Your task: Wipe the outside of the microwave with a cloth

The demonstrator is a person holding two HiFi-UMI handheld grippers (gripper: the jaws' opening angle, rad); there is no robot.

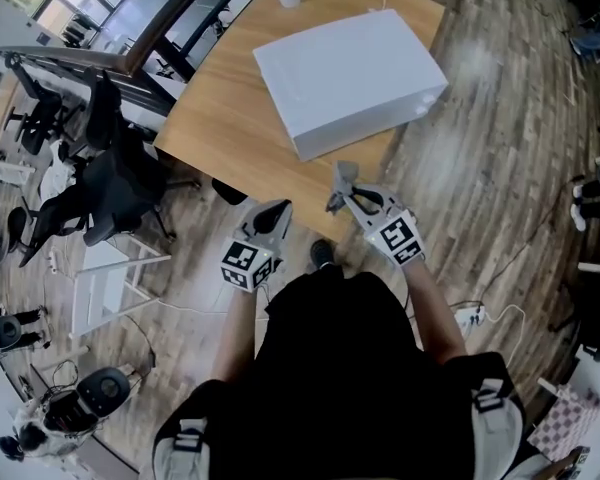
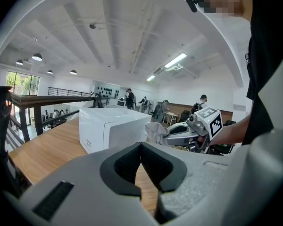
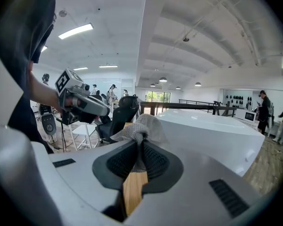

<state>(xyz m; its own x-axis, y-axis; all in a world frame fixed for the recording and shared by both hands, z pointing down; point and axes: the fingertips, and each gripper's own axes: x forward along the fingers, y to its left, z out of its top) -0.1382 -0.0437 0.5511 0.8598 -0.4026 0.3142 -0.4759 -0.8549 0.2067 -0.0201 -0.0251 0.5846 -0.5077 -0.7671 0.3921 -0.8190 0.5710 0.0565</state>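
Holding the cloth (image 3: 142, 127) pinched between its jaws, the right gripper (image 1: 345, 196) hovers near the white microwave (image 1: 350, 78) on the table (image 1: 220, 128). The left gripper (image 1: 273, 218) is closed, empty. Wiping seems not begun; next, the cloth must touch the near side.

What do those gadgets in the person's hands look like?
Both the left tongs and right tongs are light grey plastic with black ribbed pads, each carrying a white cube printed with black square markers. The person wears a black short-sleeved top.
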